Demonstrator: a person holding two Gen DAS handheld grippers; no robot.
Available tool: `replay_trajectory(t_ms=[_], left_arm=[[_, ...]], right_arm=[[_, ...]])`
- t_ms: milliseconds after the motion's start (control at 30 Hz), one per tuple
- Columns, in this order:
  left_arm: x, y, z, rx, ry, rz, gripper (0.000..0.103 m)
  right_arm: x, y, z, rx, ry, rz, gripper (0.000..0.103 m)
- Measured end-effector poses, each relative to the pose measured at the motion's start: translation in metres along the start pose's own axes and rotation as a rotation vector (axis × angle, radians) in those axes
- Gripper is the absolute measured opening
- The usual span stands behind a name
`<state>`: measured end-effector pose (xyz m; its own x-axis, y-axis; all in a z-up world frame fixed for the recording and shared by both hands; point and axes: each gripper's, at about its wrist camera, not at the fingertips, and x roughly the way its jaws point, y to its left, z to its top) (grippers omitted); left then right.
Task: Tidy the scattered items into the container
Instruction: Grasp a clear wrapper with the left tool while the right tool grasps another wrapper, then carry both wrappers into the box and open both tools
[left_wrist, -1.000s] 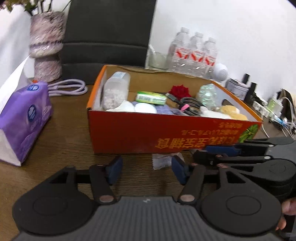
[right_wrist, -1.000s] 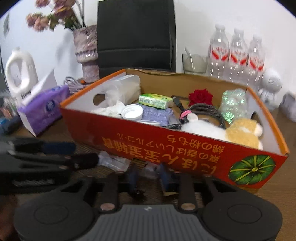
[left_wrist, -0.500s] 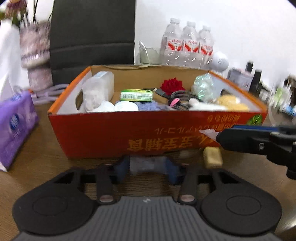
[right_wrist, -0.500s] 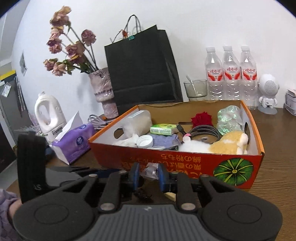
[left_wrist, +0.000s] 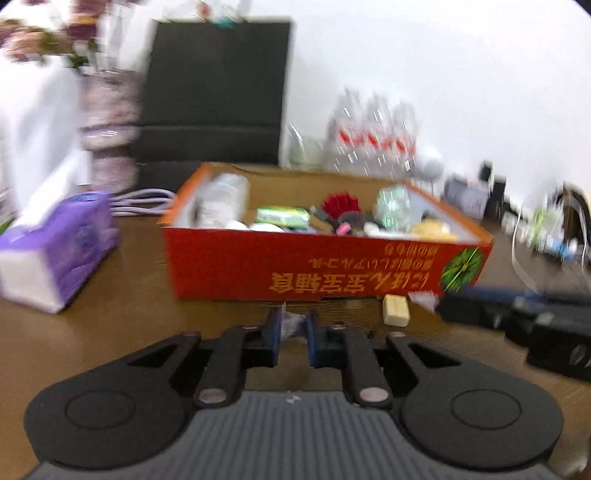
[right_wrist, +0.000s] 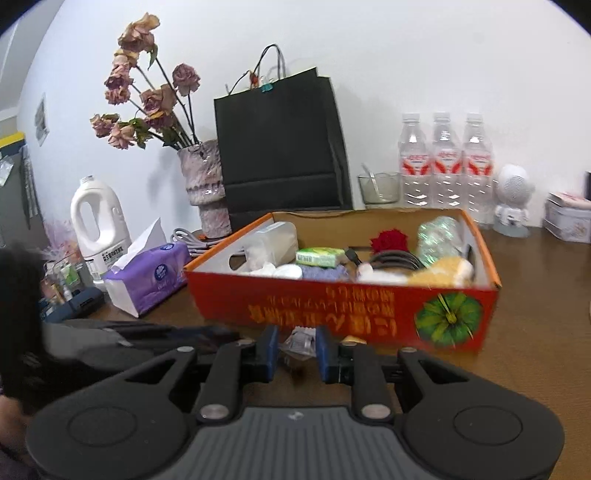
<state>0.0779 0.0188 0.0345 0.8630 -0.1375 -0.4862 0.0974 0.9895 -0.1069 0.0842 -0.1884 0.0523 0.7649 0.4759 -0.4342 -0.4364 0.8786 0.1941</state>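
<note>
An orange-red cardboard box (left_wrist: 325, 266) (right_wrist: 332, 306) stands on the brown table and holds several small items. In front of its near wall, my left gripper (left_wrist: 292, 328) is closing its jaws, and a clear plastic wrapper (left_wrist: 291, 323) is pinched between the blue pads. My right gripper (right_wrist: 294, 345) is shut on a crumpled clear wrapper (right_wrist: 298, 341), held just off the table before the box. In the left wrist view the right gripper (left_wrist: 441, 306) reaches in from the right. A beige block (left_wrist: 395, 310) (right_wrist: 352, 339) lies on the table by the box's front wall.
A purple tissue pack (left_wrist: 62, 251) (right_wrist: 147, 277) sits left of the box. Behind stand a vase of dried flowers (right_wrist: 203, 188), a black paper bag (right_wrist: 280, 147), three water bottles (right_wrist: 447, 158), a glass (right_wrist: 380, 188) and a white jug (right_wrist: 98, 218). Cables and small gadgets (left_wrist: 546, 236) crowd the right.
The left jaws have closed around the wrapper in front of the box and drawn back with it. The right gripper has risen and pulled back from the box, still gripping its wrapper.
</note>
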Motion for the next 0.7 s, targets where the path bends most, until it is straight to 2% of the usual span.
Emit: replay_trajectory(t_ms=[133,300,400,500,700], left_arm=[[-0.063,0.001,-0.02,-0.099,-0.078,0.033,0.014],[-0.123,-0.02,-0.052,-0.067,-0.17,0.043,0.014],[-0.149,-0.028,-0.069,-0.063,-0.214,0.035,0.014],[-0.175,-0.037,-0.082,-0.034,-0.29,0.048,0.014],[-0.199,-0.047,-0.094,-0.033,-0.347,0.052,0.014]], right_arm=[[-0.033,0.018,-0.023,-0.006,-0.012,-0.024,0.021],[-0.062,0.041,-0.041,0.002,-0.004,-0.029,0.021],[-0.083,0.054,-0.049,-0.031,-0.04,-0.043,0.021],[-0.108,0.065,-0.063,-0.061,-0.087,-0.062,0.021],[-0.138,0.079,-0.09,-0.041,-0.128,-0.077,0.021]])
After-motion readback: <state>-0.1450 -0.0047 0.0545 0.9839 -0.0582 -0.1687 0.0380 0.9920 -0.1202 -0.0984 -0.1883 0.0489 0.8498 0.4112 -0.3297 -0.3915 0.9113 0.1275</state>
